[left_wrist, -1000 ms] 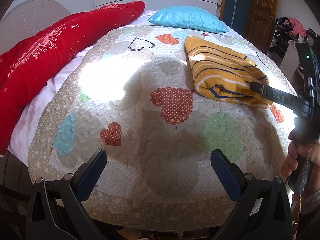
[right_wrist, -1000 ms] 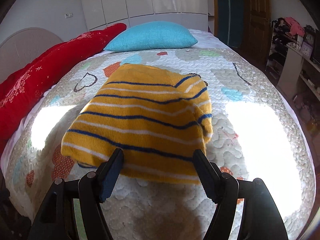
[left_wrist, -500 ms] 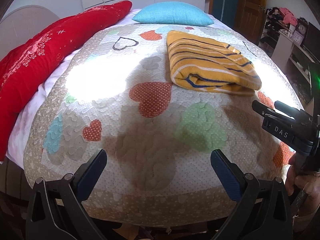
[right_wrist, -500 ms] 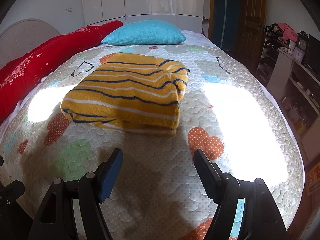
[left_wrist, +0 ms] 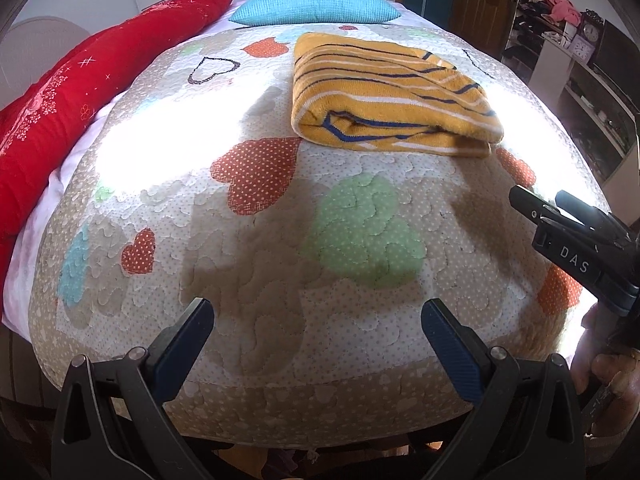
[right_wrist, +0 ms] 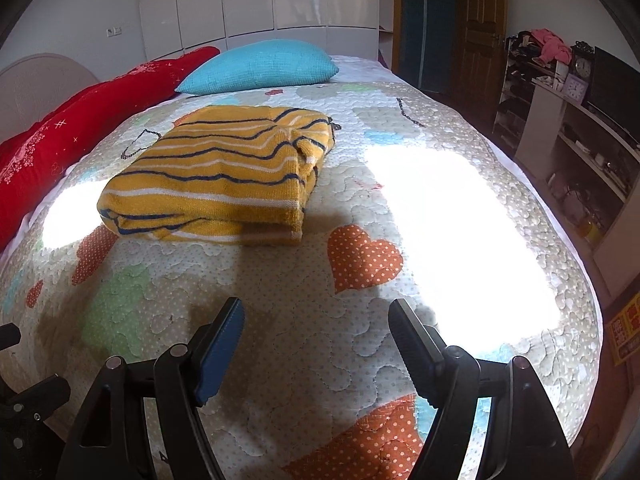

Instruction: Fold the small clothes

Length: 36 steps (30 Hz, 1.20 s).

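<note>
Both grippers have drawn back from the sweater toward the foot of the bed; a second ago the right one had its tips right at the sweater's near edge, and now a stretch of bare quilt lies between them.

Nearest the camera, the left gripper (left_wrist: 318,320) stands spread wide with nothing between its jaws, hanging over the near end of the quilt (left_wrist: 256,360). The right gripper (right_wrist: 316,320) is likewise released and empty, above the quilt's dotted hearts; from the left view its black body shows at the right edge, with part of a hand (left_wrist: 612,372) below it.

Farther up the bed, the yellow striped sweater (right_wrist: 224,180) lies on the quilt as a compact, layered rectangle, its folded edges toward the grippers, well apart from both. Beyond it sit the blue pillow (right_wrist: 260,66) and, along the left side, a red blanket (right_wrist: 60,140).

Judging by the neat bundle and the empty jaws, folding this piece looks finished. No other garment waiting on the bed is visible, so what remains, if anything, cannot be told.
</note>
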Tool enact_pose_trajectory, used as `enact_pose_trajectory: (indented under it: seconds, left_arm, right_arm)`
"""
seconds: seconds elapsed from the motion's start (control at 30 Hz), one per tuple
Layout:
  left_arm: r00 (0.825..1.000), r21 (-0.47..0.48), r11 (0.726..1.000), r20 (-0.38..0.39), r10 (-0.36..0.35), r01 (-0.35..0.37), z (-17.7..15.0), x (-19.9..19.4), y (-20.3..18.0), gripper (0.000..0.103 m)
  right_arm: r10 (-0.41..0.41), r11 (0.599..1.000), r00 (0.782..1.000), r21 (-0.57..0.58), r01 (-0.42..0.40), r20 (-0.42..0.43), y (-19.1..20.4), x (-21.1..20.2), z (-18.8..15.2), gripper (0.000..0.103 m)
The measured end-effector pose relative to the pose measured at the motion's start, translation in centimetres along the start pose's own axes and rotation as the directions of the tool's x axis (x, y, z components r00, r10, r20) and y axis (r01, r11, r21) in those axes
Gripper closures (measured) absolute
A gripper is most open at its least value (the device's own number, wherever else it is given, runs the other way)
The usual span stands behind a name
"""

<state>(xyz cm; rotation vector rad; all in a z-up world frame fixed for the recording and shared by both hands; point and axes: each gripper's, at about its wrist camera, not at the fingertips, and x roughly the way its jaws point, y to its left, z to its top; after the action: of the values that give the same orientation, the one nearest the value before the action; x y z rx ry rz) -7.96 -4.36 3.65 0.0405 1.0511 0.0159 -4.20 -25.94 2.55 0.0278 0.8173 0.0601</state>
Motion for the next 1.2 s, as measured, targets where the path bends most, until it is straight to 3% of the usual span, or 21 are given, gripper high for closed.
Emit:
enact_pose_trajectory:
  seconds: [0.47,1.2]
  left_arm:
    - [0.998,-0.018,0.999,-0.042,-0.036,0.035,1.1,1.9,0.7,0.000]
    - [0.997,-0.076,0.997,-0.067,-0.024,0.019,3.5,5.0,4.3,0.000]
  right_arm:
    - [-0.001,1.000,1.000,-0.018,0.001,-0.005,1.1,0.0,0.0,0.023]
    - [0.028,0.997,0.999,-0.066,-0.030,-0.038,4.5,1.3,0.6,0.021]
